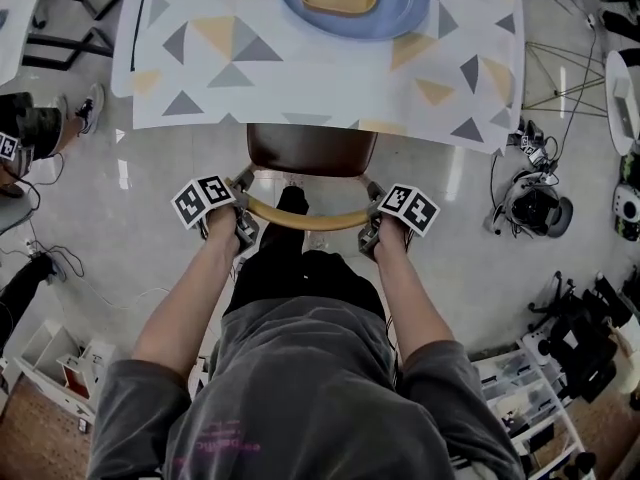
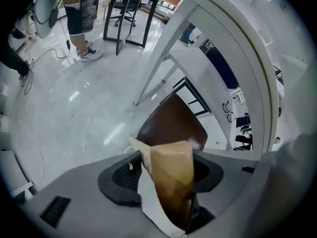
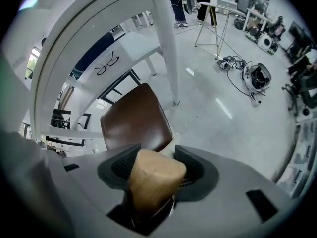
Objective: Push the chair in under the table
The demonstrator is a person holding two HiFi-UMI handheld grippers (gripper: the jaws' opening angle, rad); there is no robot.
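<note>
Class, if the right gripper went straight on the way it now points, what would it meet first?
The right gripper would meet the wooden chair back first: it is gripped between the jaws. Beyond that, probably the brown seat.

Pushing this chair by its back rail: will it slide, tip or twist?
The chair likely slides easily: the floor looks hard and glossy. Pushed high at the wooden back rail, it may tip forward if a leg catches. With left tongs and right tongs clamped at opposite ends, it should track straight.
</note>
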